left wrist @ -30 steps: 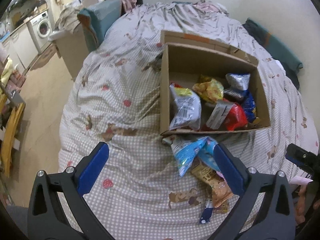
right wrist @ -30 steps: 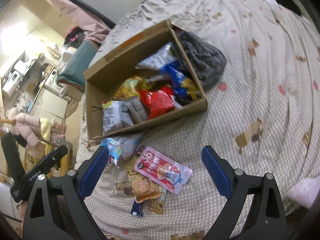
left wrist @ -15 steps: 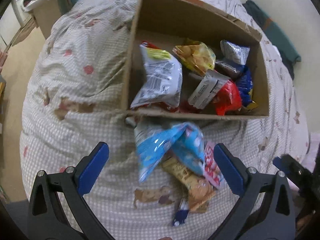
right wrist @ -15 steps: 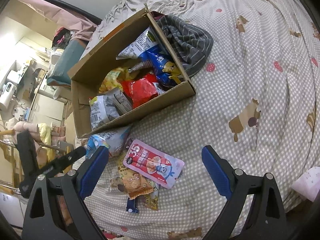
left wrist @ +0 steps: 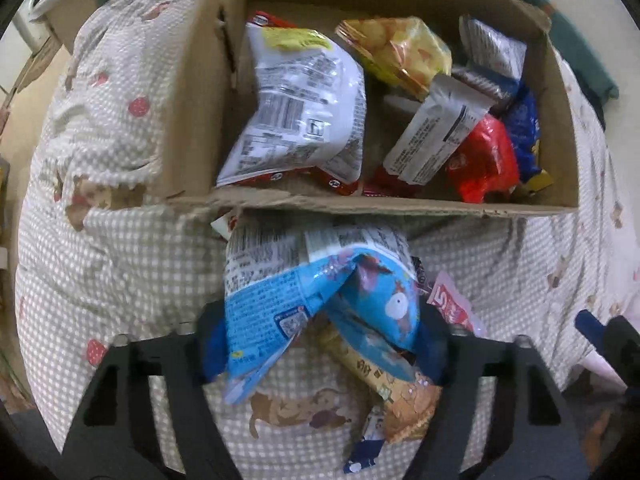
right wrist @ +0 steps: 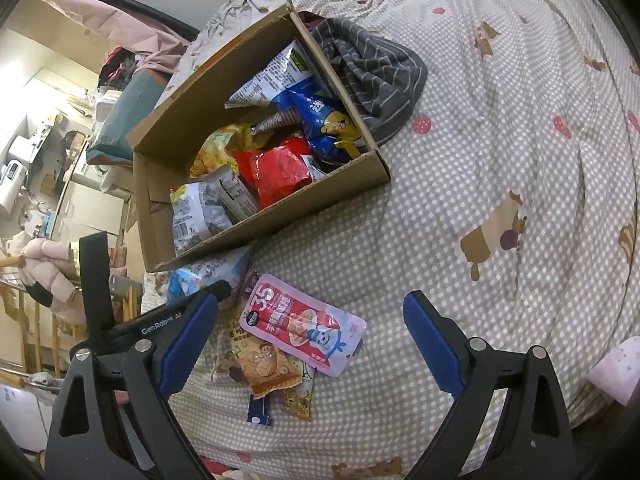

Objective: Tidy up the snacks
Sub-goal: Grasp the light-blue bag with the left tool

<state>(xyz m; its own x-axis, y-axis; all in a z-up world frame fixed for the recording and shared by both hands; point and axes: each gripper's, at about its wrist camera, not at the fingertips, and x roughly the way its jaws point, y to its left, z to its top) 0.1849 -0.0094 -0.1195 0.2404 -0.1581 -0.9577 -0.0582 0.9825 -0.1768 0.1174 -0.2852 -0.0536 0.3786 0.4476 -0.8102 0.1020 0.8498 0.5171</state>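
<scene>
A cardboard box full of snack packets sits on the bed; it also shows in the right wrist view. A crumpled light-blue snack bag lies just in front of the box, between the pads of my left gripper; the jaws stand around it, and I cannot tell whether they press it. A pink "35" pouch and an orange snack packet lie beside it. My right gripper is open and empty, above the pink pouch.
A grey striped cloth lies against the box's far side. The checked bedspread stretches to the right. A washing machine and cabinets stand beyond the bed's left edge.
My left gripper has moved forward and down onto the light-blue bag, its pads now either side of it. The right gripper has drifted slightly closer to the pink pouch.
</scene>
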